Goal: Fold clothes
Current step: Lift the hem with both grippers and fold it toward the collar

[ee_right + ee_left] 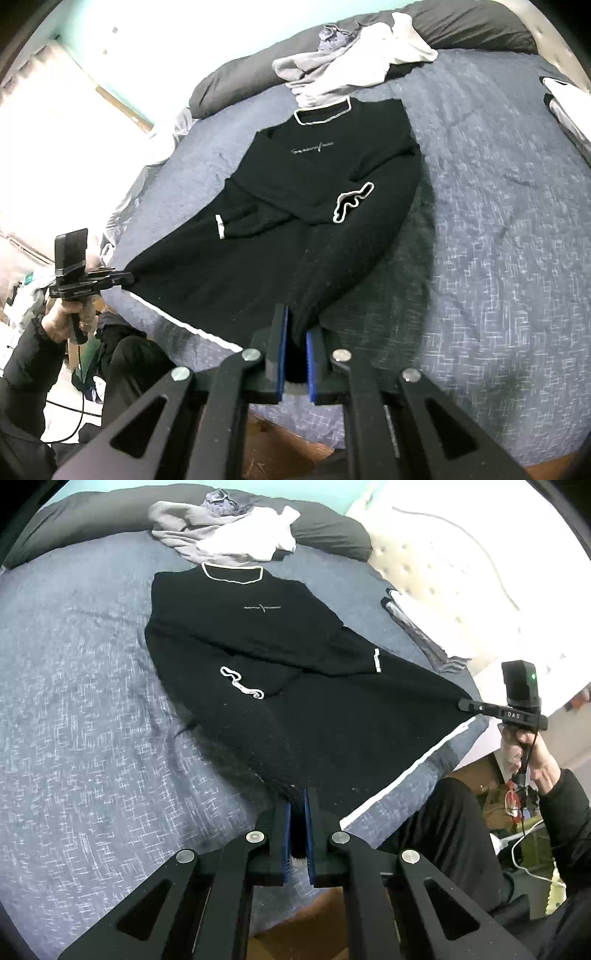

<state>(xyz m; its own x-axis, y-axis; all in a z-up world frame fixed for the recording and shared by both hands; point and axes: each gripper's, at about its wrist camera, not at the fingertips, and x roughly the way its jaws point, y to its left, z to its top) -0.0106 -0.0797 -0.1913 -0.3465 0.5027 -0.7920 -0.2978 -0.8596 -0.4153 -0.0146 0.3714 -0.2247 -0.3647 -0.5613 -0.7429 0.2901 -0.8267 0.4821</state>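
Black knit sweater [258, 635] with white trim lies spread on the grey-blue bed cover [81, 709], collar toward the far pillows, both sleeves folded across the chest. We see the left gripper [298, 812] with its blue-padded fingers [286, 834] narrow, pinched on one bottom hem corner of the sweater, black fabric bunched between the pads. Right gripper [295, 339] same story: fingers [282, 350] nearly together, clamped on the other hem corner, cloth filling the gap. Hem stretched taut between the two grippers, white edge stripe running along it, hem corners raised off the bed cover. From the left wrist view we also see the right gripper out to the side at the hem corner, gripped by a hand [524, 749] in a dark sleeve. Pile of grey and white clothes [225, 535] sits past the collar near a dark pillow [92, 520]; folded stack [417, 627] near the bed edge, apart from the sweater
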